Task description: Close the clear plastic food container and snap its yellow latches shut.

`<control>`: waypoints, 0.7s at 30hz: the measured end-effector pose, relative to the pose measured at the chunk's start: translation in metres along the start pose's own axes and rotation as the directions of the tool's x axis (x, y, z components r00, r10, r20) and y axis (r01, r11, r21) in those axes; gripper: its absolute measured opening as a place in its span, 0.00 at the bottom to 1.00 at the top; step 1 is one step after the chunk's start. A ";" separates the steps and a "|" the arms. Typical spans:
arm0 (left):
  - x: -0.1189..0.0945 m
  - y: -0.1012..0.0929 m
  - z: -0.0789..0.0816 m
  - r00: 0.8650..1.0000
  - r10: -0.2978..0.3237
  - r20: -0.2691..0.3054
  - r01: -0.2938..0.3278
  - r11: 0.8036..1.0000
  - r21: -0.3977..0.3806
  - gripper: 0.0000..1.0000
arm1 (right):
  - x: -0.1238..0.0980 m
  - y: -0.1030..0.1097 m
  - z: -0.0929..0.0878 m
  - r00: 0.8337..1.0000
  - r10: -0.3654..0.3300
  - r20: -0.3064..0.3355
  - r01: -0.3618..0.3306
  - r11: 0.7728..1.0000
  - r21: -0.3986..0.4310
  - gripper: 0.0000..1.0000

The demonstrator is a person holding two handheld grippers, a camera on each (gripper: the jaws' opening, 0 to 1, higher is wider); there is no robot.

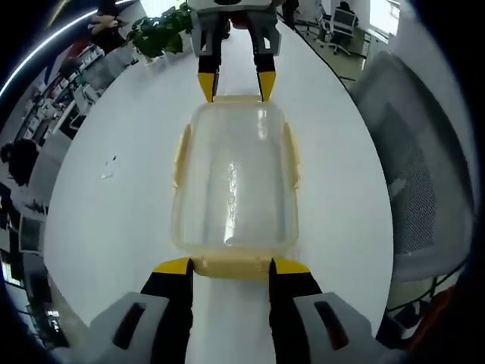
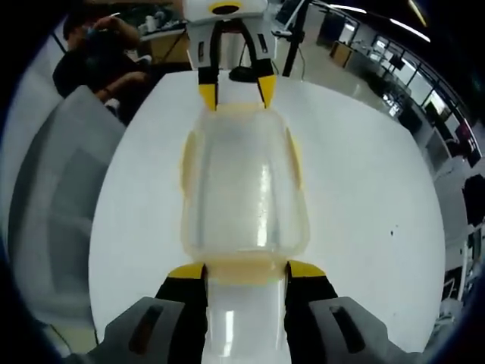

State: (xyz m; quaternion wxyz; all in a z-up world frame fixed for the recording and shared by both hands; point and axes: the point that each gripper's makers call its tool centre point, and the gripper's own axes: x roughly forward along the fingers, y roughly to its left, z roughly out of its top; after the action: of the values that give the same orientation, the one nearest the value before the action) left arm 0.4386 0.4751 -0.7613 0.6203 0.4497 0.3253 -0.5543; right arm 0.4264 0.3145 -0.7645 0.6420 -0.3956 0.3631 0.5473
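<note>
Container (image 1: 235, 186) | lid on, mid-desk (image 1: 114, 227) | left gripper (image 1: 231, 267) and right gripper (image 2: 246, 271) jaws parted, bracketing opposite end latches | risk: uneven pressing slides it, latch unsnapped.

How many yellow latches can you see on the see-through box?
4. In the left gripper view of the box: one latch on each long side, one by the near tongs, one by the far tongs.

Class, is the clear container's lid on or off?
On: the lid covers the container, flush at the rim. Whether its latches are snapped, cannot tell.
</note>
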 end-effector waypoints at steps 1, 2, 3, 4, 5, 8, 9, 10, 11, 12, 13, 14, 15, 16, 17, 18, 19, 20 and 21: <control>0.001 0.000 0.002 1.000 -0.001 0.002 0.001 1.000 0.000 0.38 | 0.000 0.000 -0.001 1.000 0.000 -0.001 0.000 1.000 0.000 0.38; 0.001 0.000 0.003 1.000 -0.001 0.003 0.001 1.000 0.001 0.38 | -0.001 0.000 -0.002 1.000 0.001 -0.003 -0.001 1.000 0.001 0.38; 0.002 0.000 0.005 1.000 -0.001 0.004 0.001 1.000 0.002 0.38 | -0.002 0.000 -0.004 1.000 0.000 -0.004 0.000 1.000 0.002 0.38; 0.002 0.000 0.006 1.000 0.000 0.006 0.000 1.000 0.002 0.38 | -0.004 0.000 -0.005 1.000 -0.001 -0.006 0.001 1.000 0.002 0.38; 0.002 -0.001 0.008 1.000 -0.001 0.008 0.001 1.000 0.002 0.38 | -0.005 0.001 -0.006 1.000 -0.002 -0.007 0.002 1.000 0.002 0.38; 0.004 -0.001 0.012 1.000 0.000 0.012 0.000 1.000 0.002 0.38 | -0.008 0.001 -0.010 1.000 -0.003 -0.010 0.003 1.000 0.004 0.38; 0.005 -0.001 0.014 1.000 0.001 0.011 -0.001 1.000 0.002 0.38 | -0.009 0.001 -0.011 1.000 -0.004 -0.010 0.004 1.000 0.003 0.38; 0.006 -0.001 0.016 1.000 0.001 0.012 -0.001 1.000 0.002 0.38 | -0.010 0.001 -0.013 1.000 -0.005 -0.013 0.005 1.000 0.002 0.38; 0.006 -0.001 0.017 1.000 0.001 0.013 -0.001 1.000 0.002 0.38 | -0.010 0.000 -0.015 1.000 -0.005 -0.016 0.005 1.000 0.001 0.38; 0.007 -0.001 0.019 1.000 0.000 0.014 0.000 1.000 0.001 0.38 | -0.011 0.000 -0.016 1.000 -0.005 -0.017 0.005 1.000 0.000 0.38; 0.008 -0.001 0.020 1.000 0.000 0.015 0.000 1.000 0.001 0.38 | -0.012 0.000 -0.018 1.000 -0.004 -0.019 0.004 1.000 0.001 0.38; 0.008 -0.001 0.022 1.000 0.001 0.015 -0.001 1.000 0.001 0.38 | -0.012 0.000 -0.020 1.000 -0.004 -0.020 0.004 1.000 0.002 0.38; 0.009 -0.001 0.023 1.000 0.000 0.016 0.000 1.000 0.001 0.38 | -0.014 0.000 -0.022 1.000 -0.004 -0.021 0.004 1.000 0.002 0.38; 0.009 -0.002 0.024 1.000 0.000 0.017 0.000 1.000 0.001 0.38 | -0.014 0.000 -0.023 1.000 -0.002 -0.022 0.002 1.000 0.003 0.38; 0.010 -0.002 0.026 1.000 -0.001 0.018 0.001 1.000 0.003 0.38 | -0.015 0.000 -0.024 1.000 -0.002 -0.023 0.002 1.000 0.004 0.38; 0.010 -0.002 0.028 1.000 -0.001 0.020 0.001 1.000 0.003 0.38 | -0.016 0.001 -0.026 1.000 -0.002 -0.023 0.002 1.000 0.005 0.38; 0.011 -0.002 0.029 1.000 -0.002 0.023 0.002 1.000 0.003 0.38 | -0.017 0.001 -0.027 1.000 -0.001 -0.024 0.001 1.000 0.005 0.38; 0.011 -0.002 0.031 1.000 -0.003 0.024 0.003 1.000 0.005 0.38 | -0.017 0.000 -0.030 1.000 0.000 -0.025 0.000 1.000 0.008 0.38; 0.011 -0.002 0.034 1.000 -0.004 0.027 0.004 1.000 0.005 0.38 | -0.018 0.000 -0.031 1.000 0.000 -0.026 0.000 1.000 0.008 0.38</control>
State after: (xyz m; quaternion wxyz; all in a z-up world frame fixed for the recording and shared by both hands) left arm 0.4356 0.4398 -0.7590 0.6223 0.4431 0.3162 -0.5625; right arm 0.4225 0.2791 -0.7614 0.6389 -0.4000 0.3735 0.5407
